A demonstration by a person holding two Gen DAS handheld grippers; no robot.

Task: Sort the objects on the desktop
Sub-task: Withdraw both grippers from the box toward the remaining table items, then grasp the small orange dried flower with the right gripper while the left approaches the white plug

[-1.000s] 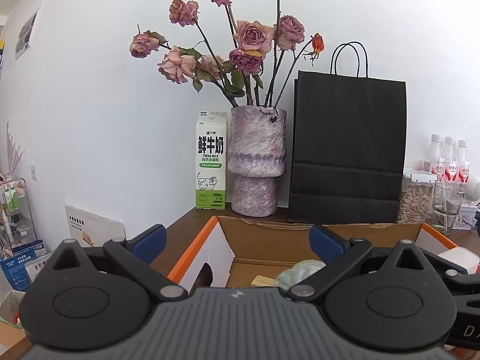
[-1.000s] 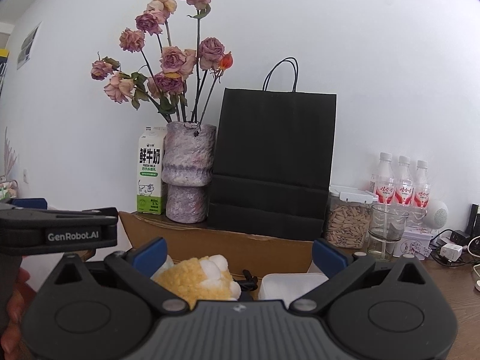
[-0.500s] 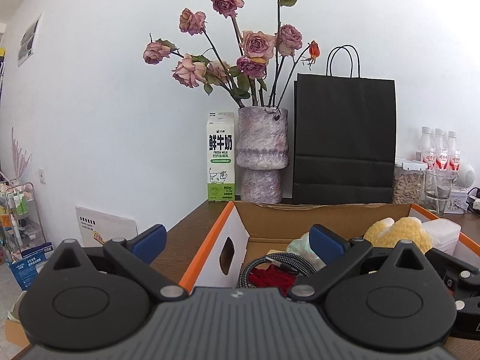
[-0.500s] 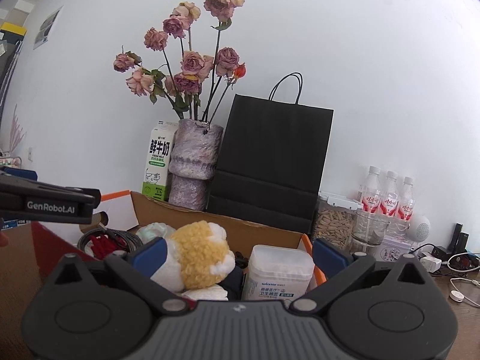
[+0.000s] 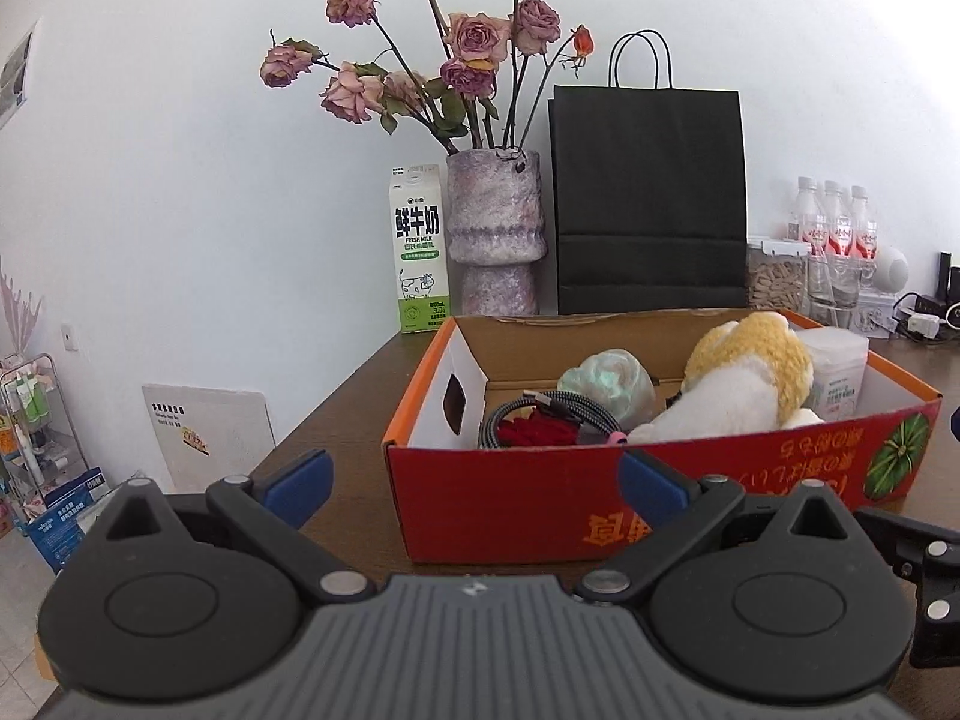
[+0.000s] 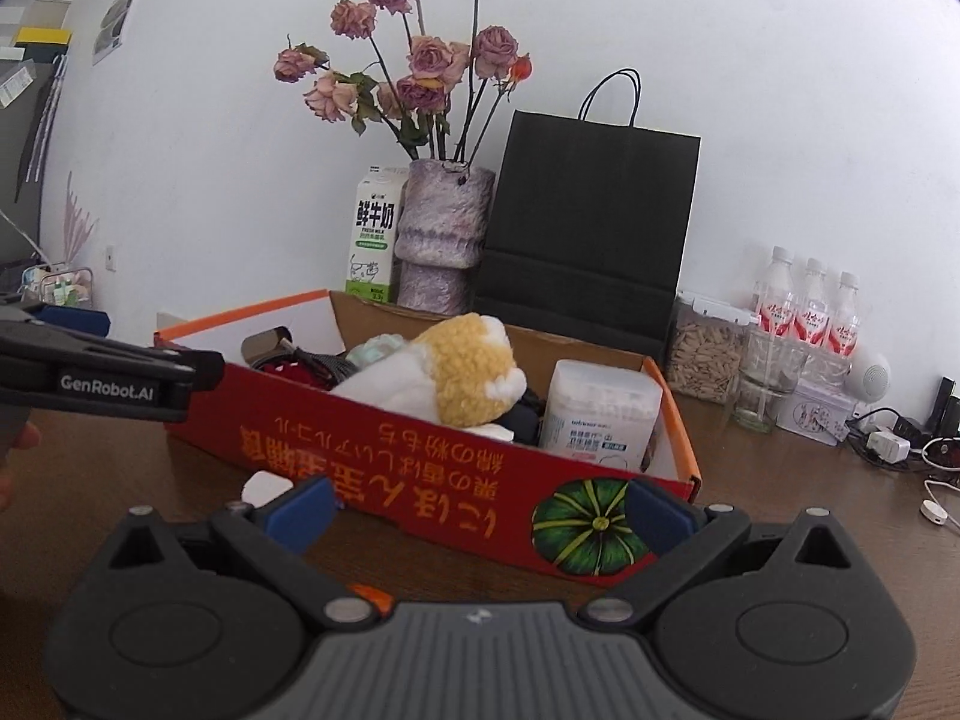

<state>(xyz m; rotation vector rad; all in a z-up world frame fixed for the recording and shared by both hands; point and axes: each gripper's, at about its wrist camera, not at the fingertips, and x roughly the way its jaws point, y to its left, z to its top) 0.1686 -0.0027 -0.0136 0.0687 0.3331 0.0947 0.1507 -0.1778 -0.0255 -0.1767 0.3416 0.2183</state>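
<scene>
Tools first: your left tool (image 5: pixel 474 489) is wide open and holds nothing. Your right tool (image 6: pixel 477 507) is wide open too, and it holds nothing. Both sit low over the brown desk (image 5: pixel 354 396), just in front of the red cardboard box (image 5: pixel 660 498).

In the box you can see a yellow and white plush toy (image 5: pixel 744 378), a coiled gray cable (image 5: pixel 552 414) around something red, a pale green bundle (image 5: pixel 606 378) and a white plastic tub (image 6: pixel 600 414). The tub stands at the right end of the box, just beside the toy.

In your right view, a small white thing (image 6: pixel 267 487) lies on the desk, touching the front of the box. Your left tool pokes in from the left side there.

Behind the box, by the wall, stand a milk carton (image 5: pixel 418 249), a vase of dried roses (image 5: pixel 495 234) and a black paper bag (image 5: pixel 648 192). Water bottles (image 6: pixel 810 312) and a jar of seeds (image 6: pixel 705 354) are off to the right.
</scene>
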